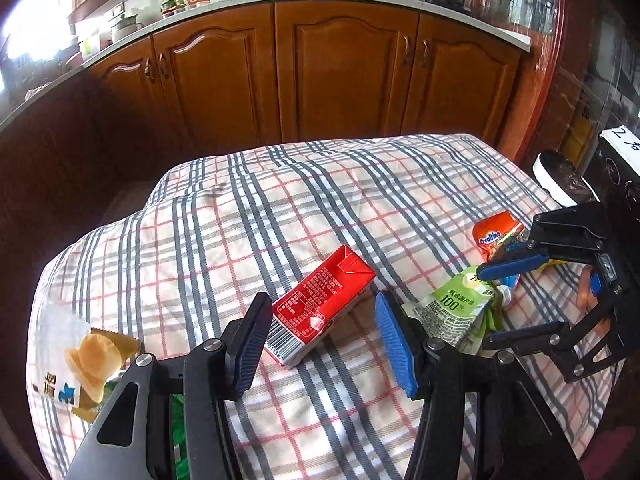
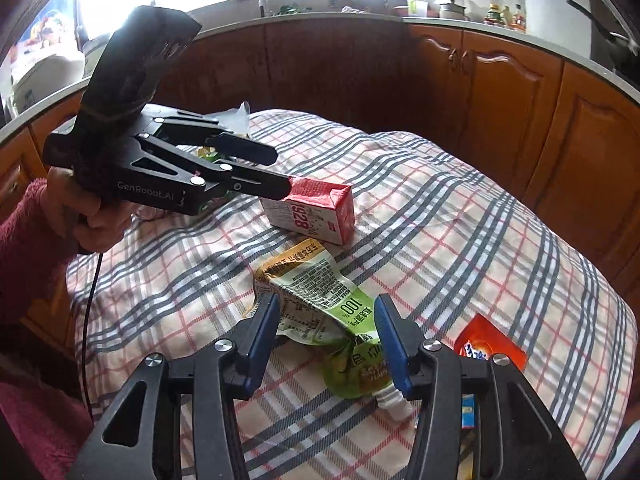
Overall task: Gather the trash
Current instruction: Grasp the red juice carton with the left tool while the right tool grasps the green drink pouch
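A red drink carton (image 1: 320, 306) lies on the plaid cloth, also in the right wrist view (image 2: 316, 210). My left gripper (image 1: 320, 334) is open, its jaws on either side of the carton's near end; it also shows in the right wrist view (image 2: 276, 170). A crumpled green pouch (image 2: 328, 328) with a white spout lies between the open jaws of my right gripper (image 2: 326, 334). In the left wrist view the right gripper (image 1: 490, 304) is open around the pouch (image 1: 452, 314). An orange Ovaltine sachet (image 1: 496, 234) lies beyond, also in the right wrist view (image 2: 490, 346).
A snack wrapper (image 1: 92, 364) with a chip picture lies at the cloth's left edge. A bin with a black liner (image 1: 564, 178) stands off the table's right side. Wooden cabinets (image 1: 340, 76) and a countertop surround the table. More wrappers (image 2: 236, 120) lie behind the left gripper.
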Demonstrator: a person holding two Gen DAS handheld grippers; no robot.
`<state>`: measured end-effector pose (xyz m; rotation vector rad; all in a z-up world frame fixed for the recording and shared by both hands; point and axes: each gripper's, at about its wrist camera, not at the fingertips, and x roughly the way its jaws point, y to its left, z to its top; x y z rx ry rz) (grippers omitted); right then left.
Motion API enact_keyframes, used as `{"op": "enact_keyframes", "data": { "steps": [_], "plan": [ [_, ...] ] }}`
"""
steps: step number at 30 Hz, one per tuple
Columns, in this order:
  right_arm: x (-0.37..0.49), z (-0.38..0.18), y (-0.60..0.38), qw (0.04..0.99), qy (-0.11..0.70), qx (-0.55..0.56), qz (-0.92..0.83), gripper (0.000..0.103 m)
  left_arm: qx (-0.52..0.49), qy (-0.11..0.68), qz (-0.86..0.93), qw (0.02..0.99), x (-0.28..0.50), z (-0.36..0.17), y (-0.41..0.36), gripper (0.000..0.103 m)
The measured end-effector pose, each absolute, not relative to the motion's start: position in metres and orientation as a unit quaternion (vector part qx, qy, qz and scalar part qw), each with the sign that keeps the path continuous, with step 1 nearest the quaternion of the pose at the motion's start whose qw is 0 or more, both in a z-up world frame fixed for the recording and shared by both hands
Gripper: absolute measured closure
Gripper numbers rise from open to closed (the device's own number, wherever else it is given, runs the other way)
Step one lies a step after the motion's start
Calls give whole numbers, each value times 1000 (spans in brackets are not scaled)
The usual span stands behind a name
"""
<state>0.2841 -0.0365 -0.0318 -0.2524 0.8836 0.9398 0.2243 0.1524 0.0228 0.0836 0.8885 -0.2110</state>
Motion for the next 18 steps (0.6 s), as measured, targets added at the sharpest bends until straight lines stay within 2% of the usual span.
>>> {"op": "enact_keyframes", "data": {
  "steps": [2, 4, 5, 8, 11, 12, 13, 14, 15, 18],
  "plan": [
    [288, -40, -25, 780, 418, -151, 440, 54, 56, 437, -103, 892, 239, 17, 155, 47],
    [292, -50, -18, 771, 429, -173, 437, 64, 69, 444, -104, 887, 251, 10, 151, 47],
    [294, -55, -15, 766, 437, -179, 436, 73, 76, 448, -105, 885, 256, 7, 150, 47],
    [297, -61, -16, 766, 444, -169, 433, 75, 101, 461, -105, 876, 267, -3, 142, 44],
    [297, -59, -22, 773, 448, -144, 426, 87, 119, 464, -88, 873, 271, -10, 132, 44],
    [296, -57, -24, 776, 449, -134, 423, 92, 120, 464, -85, 874, 271, -11, 131, 45],
    [295, -56, -27, 779, 450, -125, 419, 93, 123, 462, -80, 875, 270, -11, 130, 52],
    [294, -55, -31, 784, 450, -113, 412, 95, 121, 463, -79, 875, 270, -12, 130, 64],
    [293, -53, -34, 787, 451, -103, 408, 98, 116, 464, -80, 875, 269, -12, 129, 70],
    [286, -45, -52, 794, 453, -38, 403, 101, 104, 461, -80, 878, 261, -11, 126, 71]
  ]
}}
